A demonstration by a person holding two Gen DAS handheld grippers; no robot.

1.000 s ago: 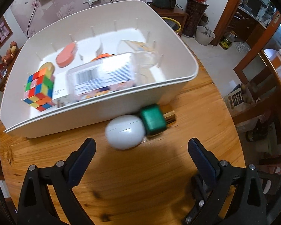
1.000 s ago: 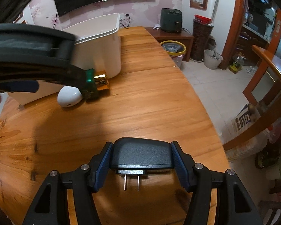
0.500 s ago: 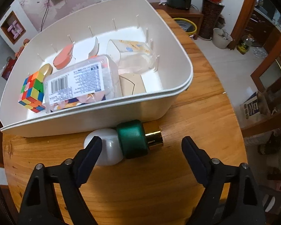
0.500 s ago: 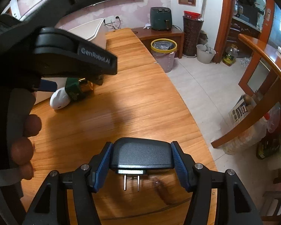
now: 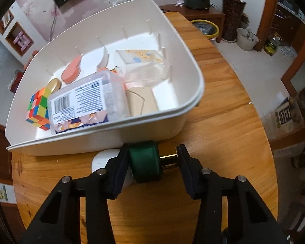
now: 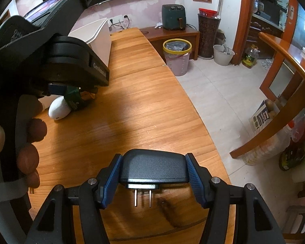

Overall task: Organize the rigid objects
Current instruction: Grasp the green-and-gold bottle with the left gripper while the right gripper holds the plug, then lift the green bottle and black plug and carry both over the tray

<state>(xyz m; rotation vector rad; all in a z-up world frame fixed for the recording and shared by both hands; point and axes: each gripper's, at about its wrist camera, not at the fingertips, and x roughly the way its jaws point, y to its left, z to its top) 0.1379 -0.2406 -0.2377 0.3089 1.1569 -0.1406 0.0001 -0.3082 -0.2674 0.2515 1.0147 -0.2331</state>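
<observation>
Left gripper (image 5: 152,158): clenched around green-and-gold bottle (image 5: 146,163), near white bin (image 5: 190,65).
Right gripper (image 6: 153,174): grasping black plug adapter (image 6: 152,166), above wooden table (image 6: 132,105).

My left gripper (image 5: 152,162) straddles the bottle (image 5: 150,163) on the table (image 5: 223,142), right in front of the bin (image 5: 172,126); the egg (image 5: 103,160) sits left of it. My right gripper (image 6: 153,178) holds the charger (image 6: 152,167).

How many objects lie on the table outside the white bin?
2, as far as visible: a green bottle with a gold neck between the left gripper fingers, and a white egg-shaped case beside it. The bin may hide others.
</observation>
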